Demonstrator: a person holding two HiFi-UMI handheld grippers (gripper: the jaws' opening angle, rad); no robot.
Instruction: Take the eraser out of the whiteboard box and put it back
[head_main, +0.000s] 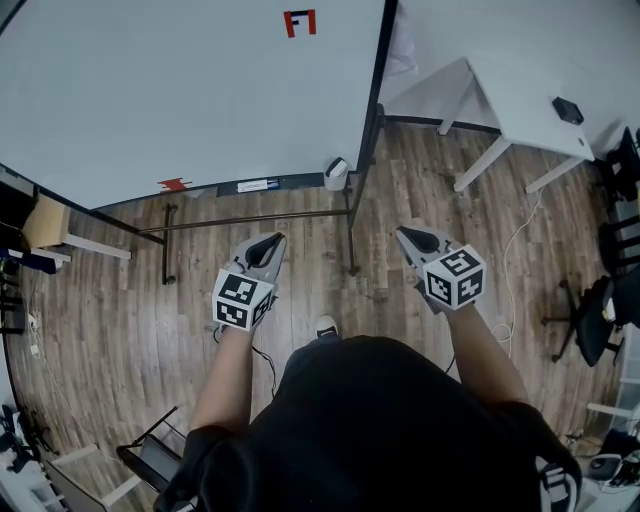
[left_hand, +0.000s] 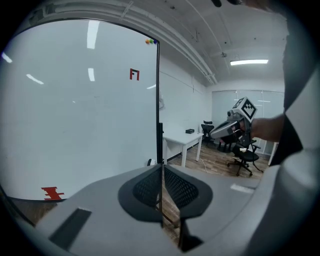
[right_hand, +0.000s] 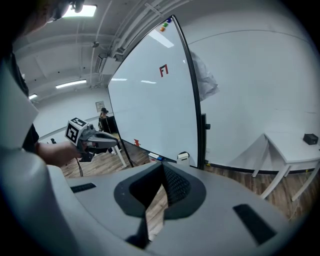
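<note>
the box (head_main: 337, 173) is a small white holder at the right end of the tray (head_main: 250, 187) that runs along the bottom edge of the whiteboard (head_main: 180, 90), just beside the board's dark right-hand post (head_main: 372, 110). the eraser should be in it, but from here it is too small to make out; the dark bit at the box's top may be it.

an eraser of this kind is likely light, with a stiff body and a soft felt face, so it should lift with little force and will not break if it drops. the best hold is probably across the two long sides of the stiff body, not on the felt, which would give and let it twist. the box's walls leave little room, so the part that stands above the rim is the place to pinch.

the left gripper (head_main: 268, 245) has its jaws together with nothing between them. the right gripper (head_main: 415, 237) looks the same, tips meeting and empty. both are held over the wood floor, well apart from the box.

a red thing (head_main: 175, 184) lies farther left on the tray. the stand's low bars (head_main: 250, 220) and the post crowd the box on the right. a white table (head_main: 500, 110) and a chair (head_main: 590, 310) stand off to the right, clear of the path.
</note>
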